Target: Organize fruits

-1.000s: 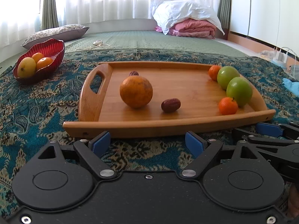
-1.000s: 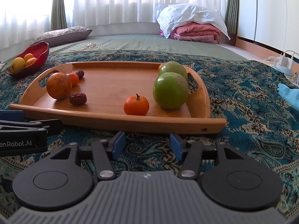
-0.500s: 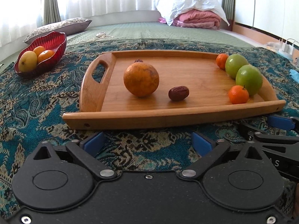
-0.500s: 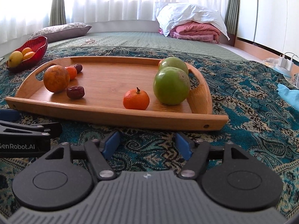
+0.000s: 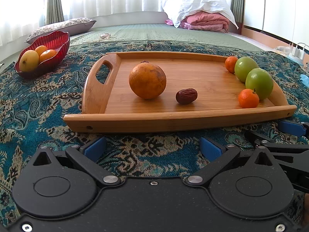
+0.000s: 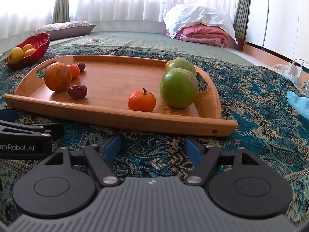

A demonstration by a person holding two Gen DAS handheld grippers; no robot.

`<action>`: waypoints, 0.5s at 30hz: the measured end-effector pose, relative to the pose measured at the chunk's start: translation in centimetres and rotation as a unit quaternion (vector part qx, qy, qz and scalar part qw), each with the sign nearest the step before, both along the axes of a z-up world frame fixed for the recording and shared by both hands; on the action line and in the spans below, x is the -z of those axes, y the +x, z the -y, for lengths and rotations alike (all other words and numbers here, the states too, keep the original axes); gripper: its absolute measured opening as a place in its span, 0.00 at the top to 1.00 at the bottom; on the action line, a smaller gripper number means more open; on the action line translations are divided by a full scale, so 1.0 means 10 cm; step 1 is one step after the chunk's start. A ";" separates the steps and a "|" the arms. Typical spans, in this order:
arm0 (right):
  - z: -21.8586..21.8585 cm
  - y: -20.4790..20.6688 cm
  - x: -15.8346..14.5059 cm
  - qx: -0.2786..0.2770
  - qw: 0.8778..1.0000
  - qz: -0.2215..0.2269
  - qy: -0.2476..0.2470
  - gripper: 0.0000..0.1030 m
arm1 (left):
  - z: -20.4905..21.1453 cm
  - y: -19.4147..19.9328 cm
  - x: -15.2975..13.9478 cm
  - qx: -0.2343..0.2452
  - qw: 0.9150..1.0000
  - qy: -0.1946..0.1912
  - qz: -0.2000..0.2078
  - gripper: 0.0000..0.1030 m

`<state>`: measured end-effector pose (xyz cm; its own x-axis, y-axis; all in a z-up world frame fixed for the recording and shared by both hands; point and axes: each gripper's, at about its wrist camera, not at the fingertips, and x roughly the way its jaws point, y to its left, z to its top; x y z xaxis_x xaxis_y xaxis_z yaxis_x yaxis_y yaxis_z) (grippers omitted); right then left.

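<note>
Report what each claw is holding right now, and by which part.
Nothing is held. The left claw and right claw have just been opening, both empty over the patterned teal cloth, short of the wooden tray.

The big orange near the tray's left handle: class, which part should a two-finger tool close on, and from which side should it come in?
Grip the big orange across its widest middle, coming from the near edge of the tray and over its low rim. It is round, with open tray floor on both flanks; only the date lies near its right.
</note>
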<state>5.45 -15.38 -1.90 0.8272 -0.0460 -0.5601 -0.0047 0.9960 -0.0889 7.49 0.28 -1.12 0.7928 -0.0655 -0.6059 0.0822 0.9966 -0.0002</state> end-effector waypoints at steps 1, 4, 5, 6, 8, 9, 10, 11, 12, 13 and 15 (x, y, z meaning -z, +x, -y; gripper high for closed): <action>0.00 0.00 0.00 0.000 1.000 0.000 0.000 0.19 | 0.00 0.00 0.00 0.000 1.000 0.000 0.000 0.00; 0.00 0.01 0.00 0.000 1.000 0.000 0.000 0.19 | 0.00 0.00 0.00 0.000 1.000 0.000 -0.001 0.00; 0.00 0.01 0.00 0.000 1.000 0.000 0.000 0.19 | 0.00 0.00 0.00 0.000 1.000 0.001 -0.001 0.00; 0.00 0.01 0.00 0.000 1.000 0.000 0.000 0.19 | 0.00 0.00 -0.01 0.000 1.000 0.001 -0.001 0.00; 0.00 0.01 0.00 0.000 1.000 0.000 0.000 0.19 | 0.00 0.00 -0.01 -0.001 1.000 0.003 0.001 0.00; 0.00 0.01 0.00 0.000 1.000 0.000 0.000 0.19 | 0.00 0.00 0.00 -0.001 1.000 0.002 0.001 0.00; 0.00 0.01 0.00 0.000 1.000 0.000 0.000 0.19 | 0.00 0.00 0.00 -0.001 1.000 0.003 0.001 0.00; 0.00 0.01 0.00 0.000 1.000 0.000 0.000 0.19 | 0.00 0.00 0.00 0.000 1.000 0.003 0.000 0.00; 0.00 0.01 0.00 0.000 1.000 0.000 -0.001 0.19 | 0.00 0.00 0.00 0.000 1.000 0.003 -0.001 0.00; 0.00 0.01 0.00 0.000 1.000 0.000 -0.001 0.19 | 0.00 0.00 0.00 0.000 1.000 0.003 -0.001 0.00; 0.00 0.01 0.00 0.000 1.000 0.000 -0.001 0.19 | 0.00 0.00 0.00 0.000 1.000 0.004 -0.001 0.00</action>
